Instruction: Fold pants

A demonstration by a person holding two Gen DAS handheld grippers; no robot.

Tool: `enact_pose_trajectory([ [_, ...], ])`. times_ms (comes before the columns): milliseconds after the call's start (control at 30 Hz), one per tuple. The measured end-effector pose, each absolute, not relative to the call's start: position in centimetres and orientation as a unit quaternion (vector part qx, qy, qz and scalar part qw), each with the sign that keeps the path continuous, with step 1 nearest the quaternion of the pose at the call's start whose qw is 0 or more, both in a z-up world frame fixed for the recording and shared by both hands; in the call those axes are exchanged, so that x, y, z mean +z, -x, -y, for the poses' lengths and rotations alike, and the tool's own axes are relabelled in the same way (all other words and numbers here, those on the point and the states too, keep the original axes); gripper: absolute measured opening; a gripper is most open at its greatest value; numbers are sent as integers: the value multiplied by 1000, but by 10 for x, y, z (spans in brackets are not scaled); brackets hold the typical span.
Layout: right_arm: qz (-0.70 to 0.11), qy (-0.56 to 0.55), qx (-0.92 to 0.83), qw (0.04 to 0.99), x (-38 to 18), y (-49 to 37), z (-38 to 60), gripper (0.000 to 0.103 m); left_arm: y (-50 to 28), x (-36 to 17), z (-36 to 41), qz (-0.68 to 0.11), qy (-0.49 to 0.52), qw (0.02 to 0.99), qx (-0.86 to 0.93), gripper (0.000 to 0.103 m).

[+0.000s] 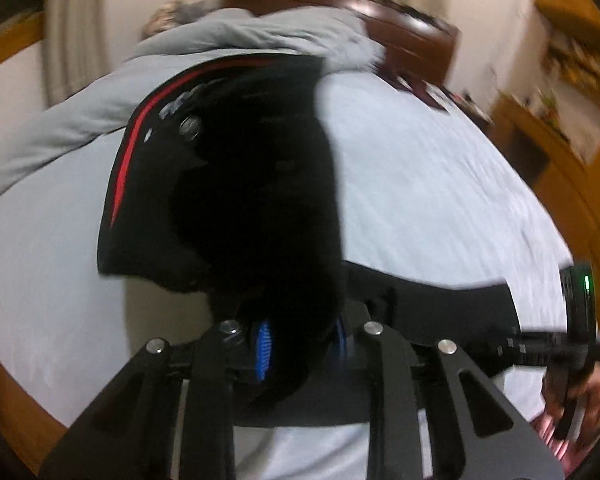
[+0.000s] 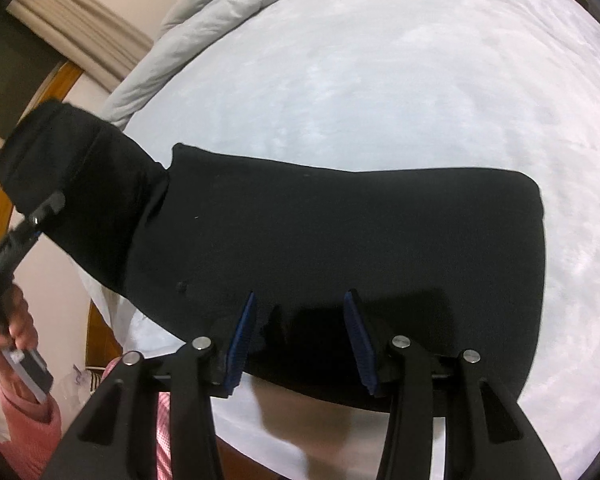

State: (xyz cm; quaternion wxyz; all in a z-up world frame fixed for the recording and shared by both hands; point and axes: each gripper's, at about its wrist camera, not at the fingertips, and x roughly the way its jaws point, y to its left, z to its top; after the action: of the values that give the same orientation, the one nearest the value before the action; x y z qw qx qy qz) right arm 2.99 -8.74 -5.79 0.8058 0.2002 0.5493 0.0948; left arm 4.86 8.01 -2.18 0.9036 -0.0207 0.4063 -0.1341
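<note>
- Blue pads of left gripper (image 1: 300, 350) pinch a bunched end of the black pants (image 2: 340, 264), lifted off the bed (image 2: 380, 80).
- Right gripper (image 2: 300, 340): jaws spread, poised over the near edge of the pants; touching or not, cannot tell.
- Pants lie flat on the bed, long axis crosswise to the right gripper; raised end hangs at their left end.
- Judgement: fold turns on carrying the raised end along that axis toward the far right end; left hand (image 2: 8, 320) does it.
- Grey duvet (image 2: 220, 12) beyond the pants, apart.
</note>
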Motion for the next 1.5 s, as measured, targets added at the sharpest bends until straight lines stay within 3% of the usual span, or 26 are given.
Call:
enact_pose_trajectory([
  [400,-552,-239,84,794,-76,-28,111,46,-50,-94,2,-485,-76,850,-194,28],
  [433,-553,-241,85,793,-77,-28,113,46,-49,-92,0,-486,-72,849,-195,30],
  [567,-554,-242,87,792,-78,-32,112,48,-51,-82,-2,-492,-44,843,-212,61],
  [667,-555,-236,88,793,-77,-33,112,51,-43,-73,-7,-489,-26,842,-229,70],
  [867,-558,-229,86,793,-73,-33,110,56,-42,-55,-34,-482,68,840,-241,73],
  [1233,-522,-208,171,809,-35,-40,66,62,-76,-107,-55,-543,46,830,-121,73],
  [1500,-527,-199,196,803,-37,-57,41,61,-94,-102,-70,-549,77,827,-92,76],
])
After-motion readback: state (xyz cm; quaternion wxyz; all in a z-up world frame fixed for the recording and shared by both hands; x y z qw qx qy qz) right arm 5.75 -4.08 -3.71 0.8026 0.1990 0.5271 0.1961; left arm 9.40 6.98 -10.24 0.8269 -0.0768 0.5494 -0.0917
